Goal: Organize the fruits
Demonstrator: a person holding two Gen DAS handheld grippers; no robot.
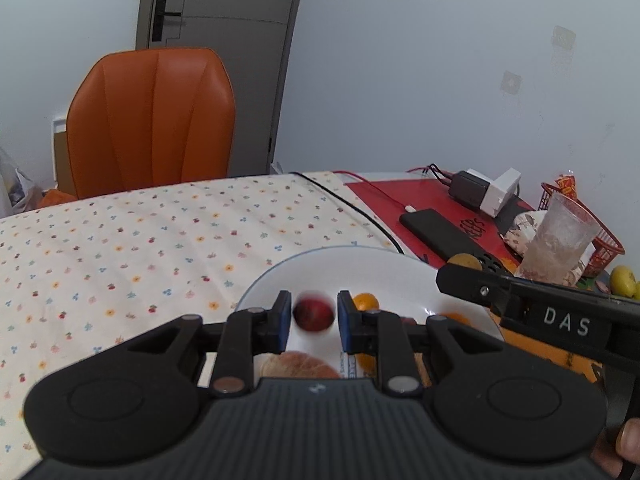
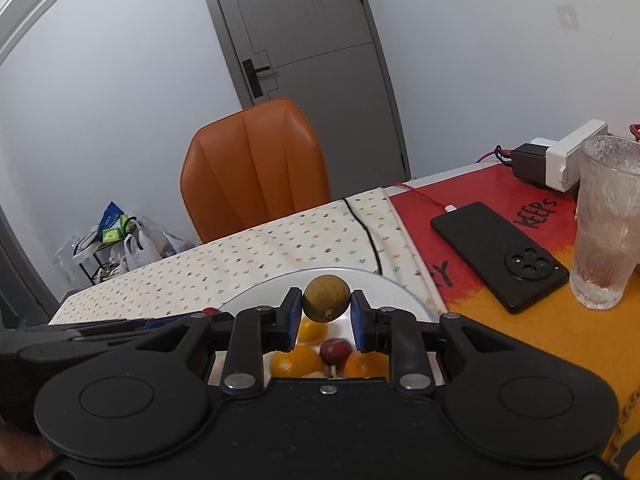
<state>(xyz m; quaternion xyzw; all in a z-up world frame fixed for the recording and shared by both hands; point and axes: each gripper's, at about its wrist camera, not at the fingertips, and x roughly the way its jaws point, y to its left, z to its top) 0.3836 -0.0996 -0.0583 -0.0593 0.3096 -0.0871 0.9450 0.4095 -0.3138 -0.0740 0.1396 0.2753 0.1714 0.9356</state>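
Note:
A white plate (image 1: 320, 268) lies on the floral tablecloth and also shows in the right wrist view (image 2: 384, 286). My left gripper (image 1: 313, 316) is over it; a blurred dark red fruit (image 1: 313, 314) sits between its blue pads with small gaps on both sides. My right gripper (image 2: 326, 306) is shut on a brown kiwi (image 2: 327, 298) and holds it above the plate. Oranges (image 2: 294, 362) and a red fruit (image 2: 335, 350) lie on the plate below. An orange (image 1: 366, 302) shows beside the left gripper's right pad.
A black phone (image 2: 500, 254) on a red cable and a frosted glass (image 2: 606, 220) stand on the red and orange mat to the right. A charger block (image 2: 556, 162) sits behind. A red basket (image 1: 600, 232) and yellow fruit (image 1: 623, 280) are far right. An orange chair (image 1: 152, 120) stands behind the table.

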